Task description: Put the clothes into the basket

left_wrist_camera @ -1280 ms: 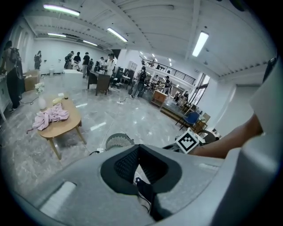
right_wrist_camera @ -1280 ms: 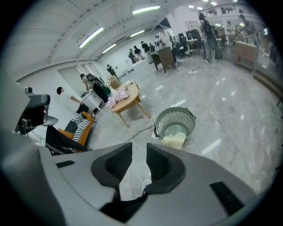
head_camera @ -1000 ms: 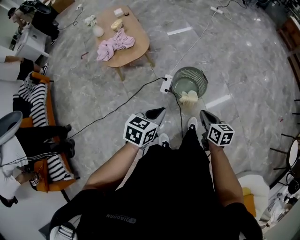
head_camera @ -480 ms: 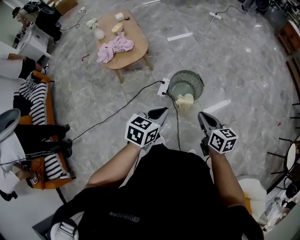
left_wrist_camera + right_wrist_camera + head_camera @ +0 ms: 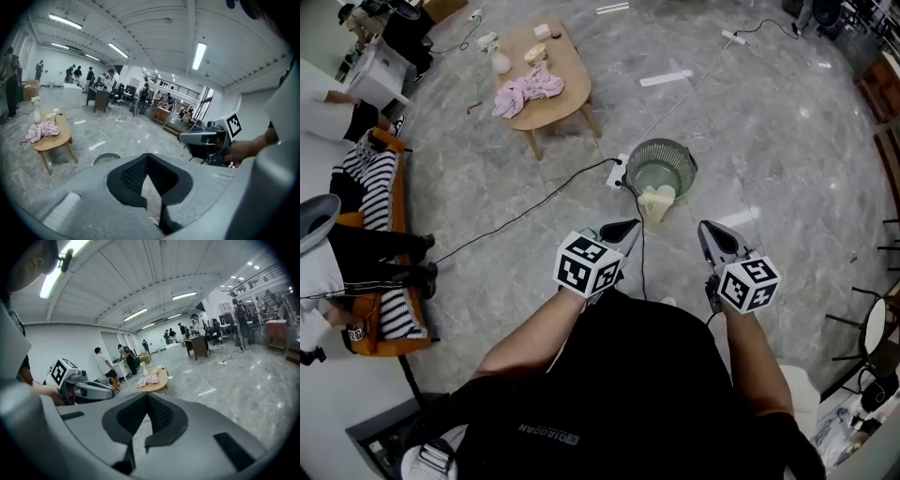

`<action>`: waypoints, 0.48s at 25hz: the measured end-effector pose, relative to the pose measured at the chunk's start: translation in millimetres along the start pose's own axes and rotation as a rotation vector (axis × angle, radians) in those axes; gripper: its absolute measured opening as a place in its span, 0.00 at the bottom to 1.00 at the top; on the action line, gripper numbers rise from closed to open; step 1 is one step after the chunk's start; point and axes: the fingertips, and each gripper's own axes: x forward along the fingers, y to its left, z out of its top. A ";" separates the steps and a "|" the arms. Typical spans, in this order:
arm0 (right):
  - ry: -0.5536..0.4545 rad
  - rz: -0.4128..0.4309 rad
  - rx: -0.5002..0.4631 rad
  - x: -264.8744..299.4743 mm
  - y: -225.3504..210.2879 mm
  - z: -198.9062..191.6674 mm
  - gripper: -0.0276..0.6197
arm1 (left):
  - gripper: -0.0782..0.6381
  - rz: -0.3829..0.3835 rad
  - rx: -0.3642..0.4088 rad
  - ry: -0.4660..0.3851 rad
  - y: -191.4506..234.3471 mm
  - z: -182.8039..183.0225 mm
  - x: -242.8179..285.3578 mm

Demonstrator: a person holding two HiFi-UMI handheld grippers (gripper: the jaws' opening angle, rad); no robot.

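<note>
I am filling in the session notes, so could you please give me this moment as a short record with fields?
basket: on the floor ahead of the person
pale yellow cloth: draped over the basket's near rim
pink clothes: heaped on the wooden table, far left
left gripper: shut, empty
right gripper: shut, empty
task state: pink clothes not yet in the basket
</note>
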 end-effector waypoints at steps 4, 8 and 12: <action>0.005 0.016 0.009 -14.4 -1.4 -9.4 0.06 | 0.11 0.026 -0.011 0.013 -10.8 -9.8 0.6; 0.019 0.018 0.028 -27.5 -5.6 -27.3 0.06 | 0.11 0.036 -0.014 0.028 -23.3 -19.1 5.0; 0.025 0.023 0.046 -35.5 -5.2 -41.6 0.06 | 0.11 0.047 -0.005 0.038 -29.0 -22.7 7.1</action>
